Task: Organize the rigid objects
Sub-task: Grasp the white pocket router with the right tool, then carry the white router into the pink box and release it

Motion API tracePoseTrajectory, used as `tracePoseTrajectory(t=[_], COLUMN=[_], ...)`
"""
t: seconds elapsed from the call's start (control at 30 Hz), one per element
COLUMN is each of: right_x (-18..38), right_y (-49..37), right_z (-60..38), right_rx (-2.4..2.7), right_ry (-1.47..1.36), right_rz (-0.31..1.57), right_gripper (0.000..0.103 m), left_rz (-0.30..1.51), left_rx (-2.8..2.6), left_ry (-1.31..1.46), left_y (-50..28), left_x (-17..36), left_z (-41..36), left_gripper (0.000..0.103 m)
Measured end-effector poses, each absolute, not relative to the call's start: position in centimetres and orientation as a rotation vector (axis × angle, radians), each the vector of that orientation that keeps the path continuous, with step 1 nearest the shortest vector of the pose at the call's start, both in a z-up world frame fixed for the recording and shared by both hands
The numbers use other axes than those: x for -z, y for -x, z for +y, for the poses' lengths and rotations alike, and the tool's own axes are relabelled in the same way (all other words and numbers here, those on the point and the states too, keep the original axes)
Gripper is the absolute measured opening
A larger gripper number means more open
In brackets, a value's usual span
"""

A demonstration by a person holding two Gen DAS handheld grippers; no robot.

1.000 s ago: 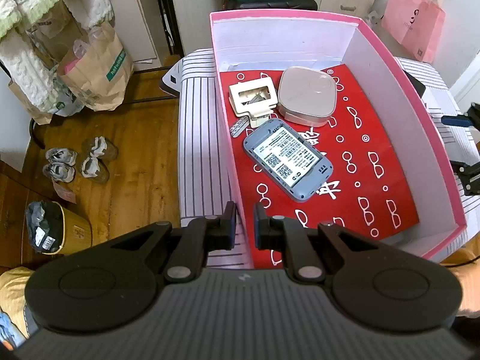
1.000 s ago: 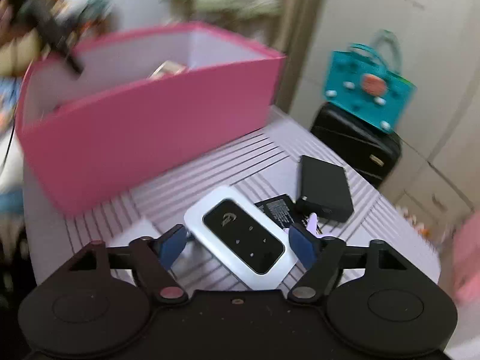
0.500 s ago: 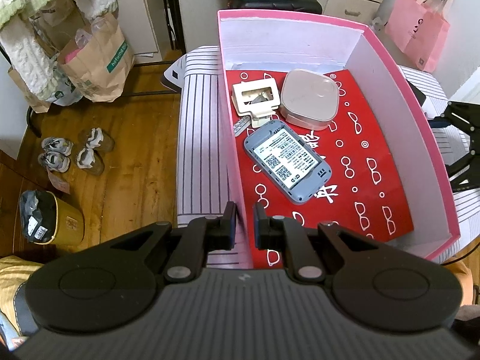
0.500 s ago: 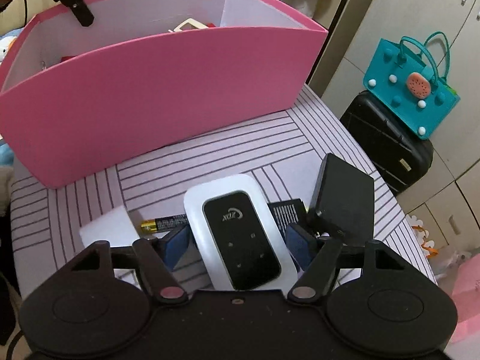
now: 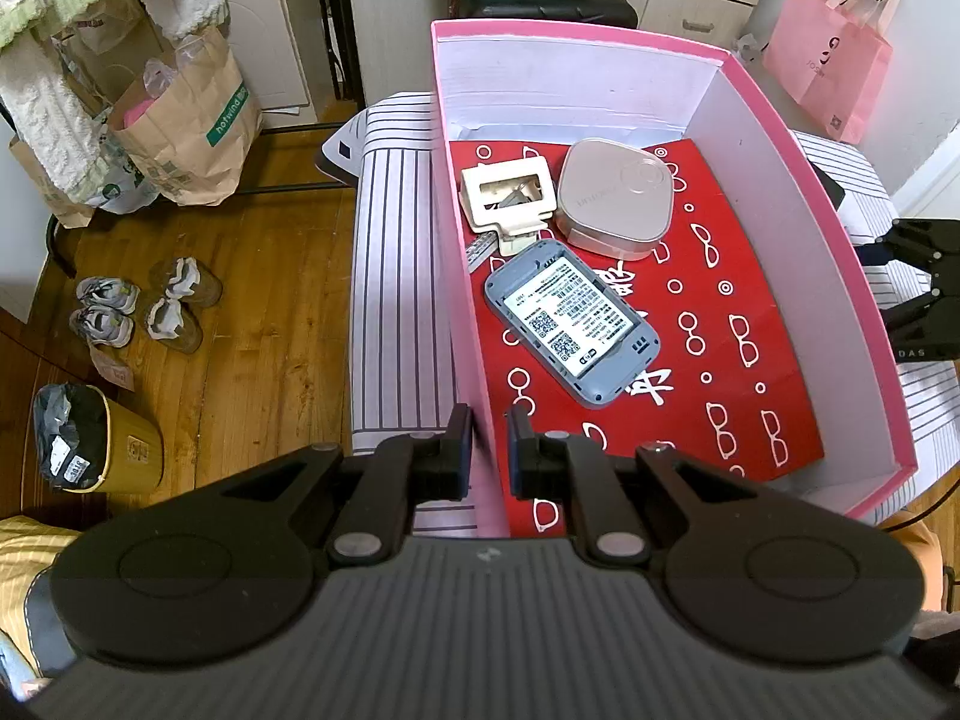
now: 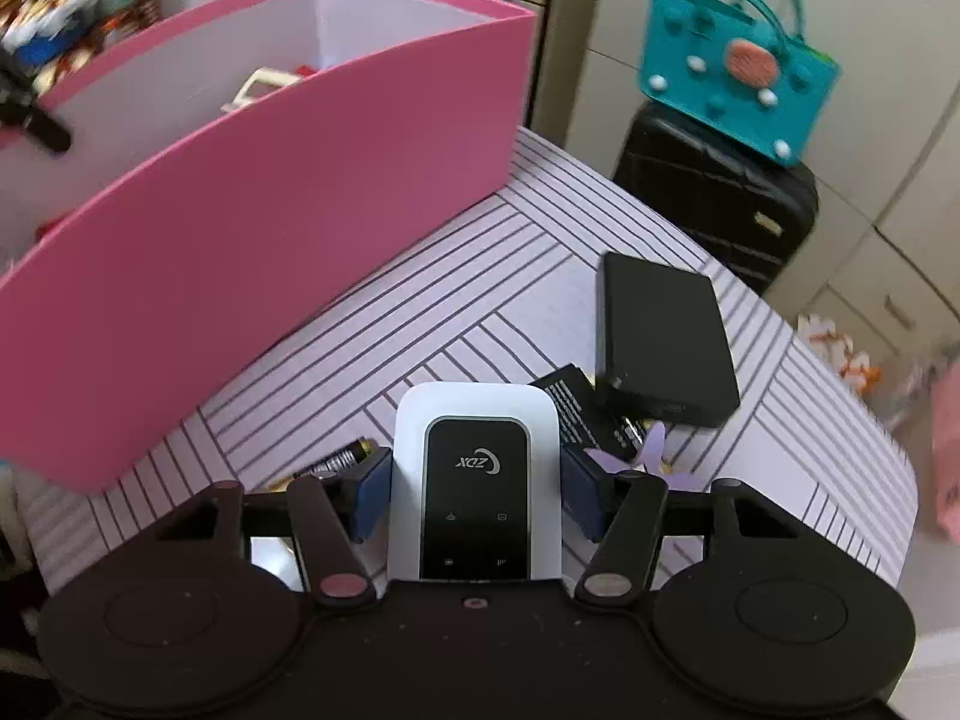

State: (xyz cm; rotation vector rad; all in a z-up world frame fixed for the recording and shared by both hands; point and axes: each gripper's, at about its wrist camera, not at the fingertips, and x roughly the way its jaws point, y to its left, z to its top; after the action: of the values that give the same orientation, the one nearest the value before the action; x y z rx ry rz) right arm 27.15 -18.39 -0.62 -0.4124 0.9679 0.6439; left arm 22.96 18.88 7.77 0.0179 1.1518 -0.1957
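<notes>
Target item: white router (image 6: 474, 480), glossy plastic shell with a dark front panel. Judged light, stiff and somewhat slippery; no give expected under the pads. Best taken across the two long straight sides, near mid-length, so as not to pivot. Found on the striped table (image 6: 420, 312), outside the pink box (image 6: 270, 228), just beside a battery (image 6: 336, 465) and near a black case (image 6: 660, 336).

Right gripper (image 6: 477, 492): jaws observed just closing in, router between them. Blue pads (image 6: 372, 495) seen flush against both long sides of the router, roughly half open in span; read as a grip taken. Whether the router was clear of the table could not be told.

Left gripper (image 5: 489, 450): nearly closed, pinched on the near side wall of the box, one finger outside and one inside. Judged as steadying the box.

Already inside the box: grey device (image 5: 570, 330), rounded tin (image 5: 618, 204), cream frame (image 5: 510, 195).
</notes>
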Motion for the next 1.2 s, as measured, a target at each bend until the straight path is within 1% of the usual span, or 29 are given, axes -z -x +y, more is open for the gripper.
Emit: tracePoseTrajectory(t=[0.2, 0.6, 0.77, 1.03, 1.2], right_x=[-0.3, -4.3, -5.3, -10.9, -14.0], right_y=[-26.3, -25.9, -25.2, -23.9, -23.4], right_z=[-18.5, -19.3, -18.8, -18.3, -16.0], right_rx=[-0.6, -0.615, -0.618, -0.671, -0.775], right_ry=[0.38, 0.208, 0.196, 0.165, 0.163], right_rz=[0.948, 0.898, 0.869, 0.769, 0.704], right_gripper=[0.065, 0.065, 0.065, 0.065, 0.065], left_rz=[1.127, 1.117, 1.116, 1.12, 1.117], left_rx=[0.194, 0.219, 0.229, 0.254, 0.257], left_ry=[-0.044, -0.038, -0.044, -0.062, -0.056], left_y=[-22.8, -22.8, -22.8, -22.9, -22.8], left_x=[-7.6, -7.5, -7.5, -7.5, -7.5], left_z=[18.6, 19.0, 19.1, 19.1, 19.2], left_gripper=[0.009, 0.01, 0.01, 0.011, 0.011])
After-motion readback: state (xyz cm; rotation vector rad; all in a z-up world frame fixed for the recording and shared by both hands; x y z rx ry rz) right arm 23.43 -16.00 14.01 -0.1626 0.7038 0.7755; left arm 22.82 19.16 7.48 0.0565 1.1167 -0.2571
